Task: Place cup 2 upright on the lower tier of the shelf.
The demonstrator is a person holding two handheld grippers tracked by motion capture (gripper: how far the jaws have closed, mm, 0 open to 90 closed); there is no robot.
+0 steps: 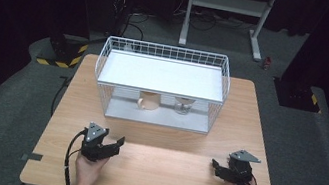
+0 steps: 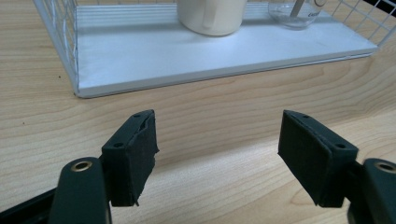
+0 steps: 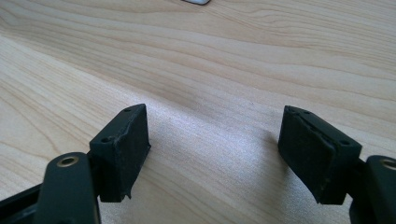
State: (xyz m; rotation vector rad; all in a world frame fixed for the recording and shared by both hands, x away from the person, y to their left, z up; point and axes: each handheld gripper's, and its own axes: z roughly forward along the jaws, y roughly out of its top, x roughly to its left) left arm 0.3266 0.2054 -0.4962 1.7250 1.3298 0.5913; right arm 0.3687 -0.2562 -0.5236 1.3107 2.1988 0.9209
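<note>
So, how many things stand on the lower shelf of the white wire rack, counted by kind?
Cream mug: 1
Clear glass: 1
Total: 2, both on the bottom board of the rack.

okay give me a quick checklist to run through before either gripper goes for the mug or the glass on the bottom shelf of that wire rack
1. Left gripper empty, jaws apart: ok.
2. Right gripper empty, jaws apart: ok.
3. Mug upright on the lower shelf, handle toward the open front: ok.
4. Glass upright beside the mug, apart from it: ok.
5. Bare table between the grippers and the wire rack: ok.
6. Headroom under the rack's upper shelf for lifting the mug out: cannot tell.
</note>
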